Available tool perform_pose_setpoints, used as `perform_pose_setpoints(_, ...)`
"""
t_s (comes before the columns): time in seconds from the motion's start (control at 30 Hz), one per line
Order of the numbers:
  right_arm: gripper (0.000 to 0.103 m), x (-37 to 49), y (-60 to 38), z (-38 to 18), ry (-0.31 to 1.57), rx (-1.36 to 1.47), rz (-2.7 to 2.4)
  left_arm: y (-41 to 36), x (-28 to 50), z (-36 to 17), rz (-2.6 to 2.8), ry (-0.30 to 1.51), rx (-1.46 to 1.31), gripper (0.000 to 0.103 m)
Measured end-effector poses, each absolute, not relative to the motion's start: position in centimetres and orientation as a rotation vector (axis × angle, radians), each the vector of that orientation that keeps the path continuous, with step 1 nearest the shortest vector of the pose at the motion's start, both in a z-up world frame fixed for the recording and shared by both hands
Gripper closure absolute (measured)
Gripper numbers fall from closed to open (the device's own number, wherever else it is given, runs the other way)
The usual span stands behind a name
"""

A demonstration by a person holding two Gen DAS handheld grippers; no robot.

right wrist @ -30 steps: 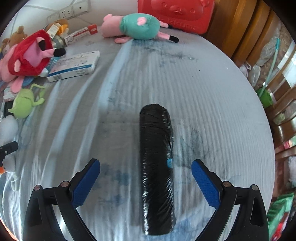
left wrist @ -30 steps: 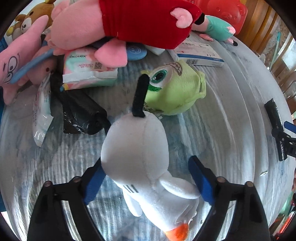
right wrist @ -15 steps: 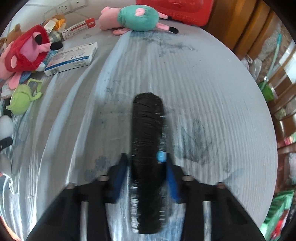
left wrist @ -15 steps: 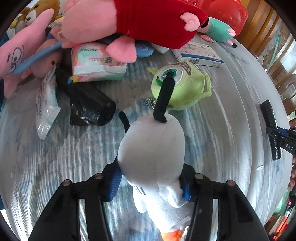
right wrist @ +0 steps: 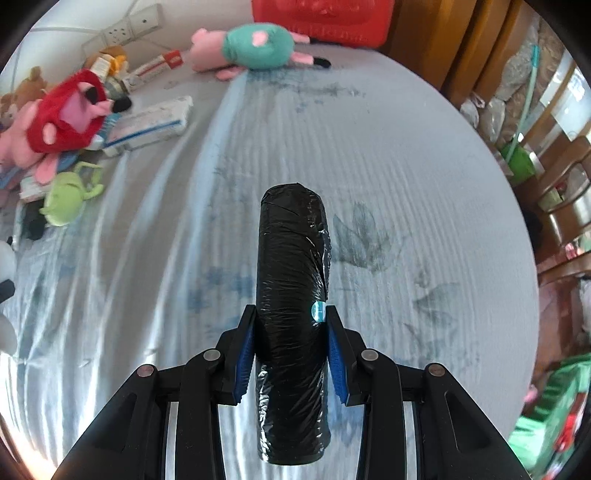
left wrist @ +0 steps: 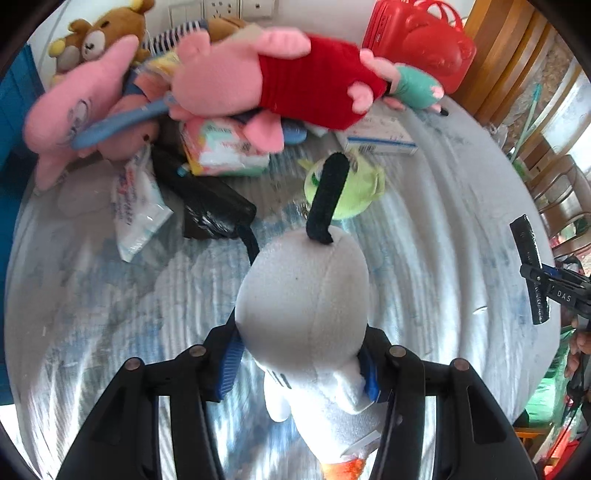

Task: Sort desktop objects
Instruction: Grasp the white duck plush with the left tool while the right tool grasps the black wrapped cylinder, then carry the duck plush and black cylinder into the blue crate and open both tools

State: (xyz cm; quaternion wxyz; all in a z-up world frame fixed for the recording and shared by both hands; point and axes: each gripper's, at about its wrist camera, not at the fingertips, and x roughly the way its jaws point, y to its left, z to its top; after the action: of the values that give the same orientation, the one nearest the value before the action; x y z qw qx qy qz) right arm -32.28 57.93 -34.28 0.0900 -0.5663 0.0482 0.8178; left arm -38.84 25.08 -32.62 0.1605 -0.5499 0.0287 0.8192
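Note:
My left gripper (left wrist: 299,365) is shut on a white plush toy (left wrist: 303,310) with black stick arms and an orange tip, held above the table. My right gripper (right wrist: 290,339) is shut on a black roll of bags (right wrist: 291,295) and holds it over the pale cloth; the roll (left wrist: 530,266) also shows at the right edge of the left wrist view. A green one-eyed plush (left wrist: 351,188) lies just beyond the white toy.
A heap at the back left holds a pink pig plush in red (left wrist: 280,77), a pink star plush (left wrist: 77,110), tissue packs (left wrist: 221,151), a second black roll (left wrist: 210,206) and a white box (left wrist: 380,142). A teal-dressed pig (right wrist: 255,48) and red case (right wrist: 321,18) lie far back. Wooden chairs (right wrist: 554,177) stand right.
Both grippers went from open to shut: the left closed on the white plush and lifted it, the right closed on the black roll and raised it.

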Motion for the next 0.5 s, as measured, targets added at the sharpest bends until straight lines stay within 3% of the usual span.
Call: perform_pose_setpoints(0.5, 0.069, -33.8, 46.7, -20.7, 0.015, -1.506, 2.800, 15.0, -36.1, -19.3, 2.576, -0.034, -1.373, 0.052)
